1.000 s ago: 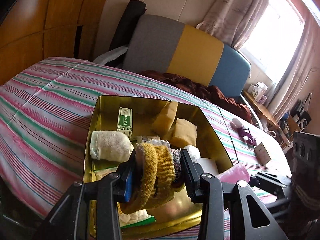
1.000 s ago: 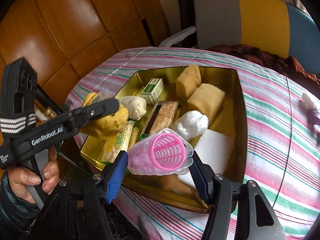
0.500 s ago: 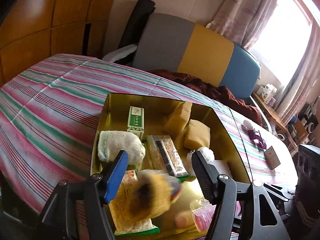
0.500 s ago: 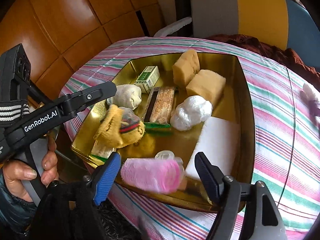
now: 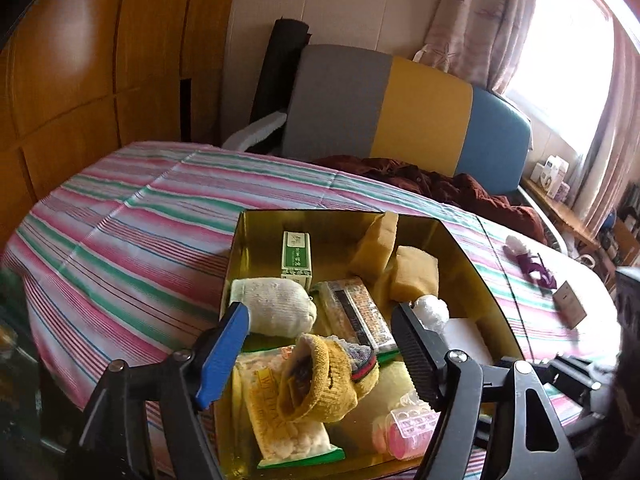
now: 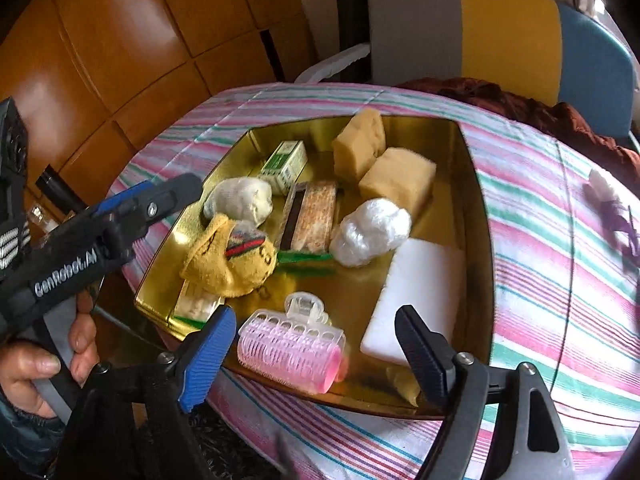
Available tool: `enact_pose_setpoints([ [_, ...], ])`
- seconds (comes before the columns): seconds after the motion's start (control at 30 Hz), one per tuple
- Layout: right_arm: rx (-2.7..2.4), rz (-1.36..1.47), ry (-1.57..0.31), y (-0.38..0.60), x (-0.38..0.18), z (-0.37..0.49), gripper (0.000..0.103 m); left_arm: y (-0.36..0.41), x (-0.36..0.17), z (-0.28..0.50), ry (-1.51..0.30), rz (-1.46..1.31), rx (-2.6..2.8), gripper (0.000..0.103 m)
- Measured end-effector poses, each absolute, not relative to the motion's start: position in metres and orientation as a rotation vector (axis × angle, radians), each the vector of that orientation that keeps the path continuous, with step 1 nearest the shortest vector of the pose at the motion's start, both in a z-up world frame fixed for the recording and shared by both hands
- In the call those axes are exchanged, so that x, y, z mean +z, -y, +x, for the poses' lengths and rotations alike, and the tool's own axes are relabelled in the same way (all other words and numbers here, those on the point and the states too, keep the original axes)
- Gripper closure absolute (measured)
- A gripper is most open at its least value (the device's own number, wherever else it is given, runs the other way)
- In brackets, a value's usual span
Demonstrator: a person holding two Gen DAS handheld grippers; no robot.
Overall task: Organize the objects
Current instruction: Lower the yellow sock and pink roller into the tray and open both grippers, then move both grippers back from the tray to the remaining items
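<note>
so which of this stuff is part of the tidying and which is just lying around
Part of the job: gold tin, yellow sock, pink hair roller, white sock, sponges.

Lying about: purple toy, small card, brown blanket.

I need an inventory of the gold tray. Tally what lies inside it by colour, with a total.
Inside the gold tray:
Yellow: 3, two sponges and a sock
White: 3, a sock, a plastic wad, a flat pad
Pink: 1, a hair roller
Green: 1, a small box
Other packets: 2
Total: 10

Both wrist views look down, close, sharing the gold tray (image 5: 256, 236).
</note>
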State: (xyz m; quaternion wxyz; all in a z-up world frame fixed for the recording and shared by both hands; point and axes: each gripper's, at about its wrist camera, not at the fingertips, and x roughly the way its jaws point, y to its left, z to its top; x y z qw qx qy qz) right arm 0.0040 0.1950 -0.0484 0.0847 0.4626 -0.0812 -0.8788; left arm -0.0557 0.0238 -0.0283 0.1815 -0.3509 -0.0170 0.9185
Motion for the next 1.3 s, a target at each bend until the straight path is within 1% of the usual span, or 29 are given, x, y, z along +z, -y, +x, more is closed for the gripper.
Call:
enact_pose_setpoints([
  [0.23, -2.704, 1.325, 0.26, -0.201, -0.035, 0.007, 0.019, -0.03, -0.019, -0.045, -0.039, -0.939, 2.622, 0.029],
  [0.73, -2.793, 1.267, 0.294, -0.218, -0.025, 0.016, 0.019, -0.048, -0.016, -0.027, -0.13, -0.911, 2.592, 0.028],
  [0.83, -2.828, 1.263, 0.283, -0.223, -0.024, 0.017, 0.016, -0.052, -0.017, -0.025, -0.137, -0.91, 2.588, 0.024],
  [1.03, -2.882, 1.273, 0.307, -0.24, -0.025, 0.018, 0.014, -0.06, -0.017, -0.022, -0.165, -0.909, 2.574, 0.021],
  [1.2, -2.916, 1.338, 0.388, -0.265, -0.033, 0.016, 0.014, -0.069, -0.018, -0.018, -0.187, -0.899, 2.542, 0.018],
  [1.3, -2.939, 1.381, 0.443, -0.286, -0.038, 0.016, 0.014, -0.075, -0.018, -0.016, -0.199, -0.891, 2.523, 0.018],
])
